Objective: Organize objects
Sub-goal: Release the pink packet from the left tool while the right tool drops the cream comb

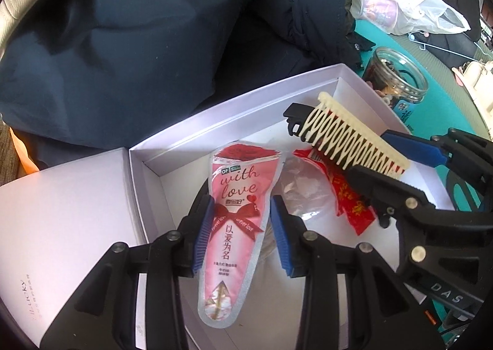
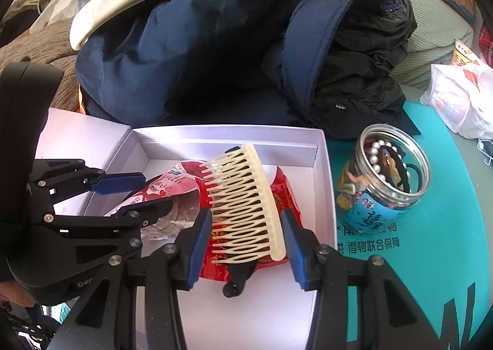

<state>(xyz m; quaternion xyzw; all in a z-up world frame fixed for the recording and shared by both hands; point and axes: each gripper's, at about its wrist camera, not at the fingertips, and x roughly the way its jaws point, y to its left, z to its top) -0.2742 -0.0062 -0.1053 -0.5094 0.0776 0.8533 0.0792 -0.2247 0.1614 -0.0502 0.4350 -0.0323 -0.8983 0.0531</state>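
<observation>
Over the white box (image 2: 323, 183): both grippers loaded.
Left gripper (image 1: 242, 228) is clamped on a pink packet (image 1: 234, 214); right gripper (image 2: 246, 226) is clamped on a cream hair clip (image 2: 243, 199). Box holds a red packet (image 2: 280, 193); jar (image 2: 385, 174) alongside holds beads and hair ties.

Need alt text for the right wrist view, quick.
The right gripper holds a cream hair claw clip over an open white box containing a red snack packet. The left gripper holds a pink packet; a jar of hair accessories stands right of the box.

Left gripper (image 1: 241, 228) holds pink packet (image 1: 234, 214) over box (image 1: 148, 162).
</observation>
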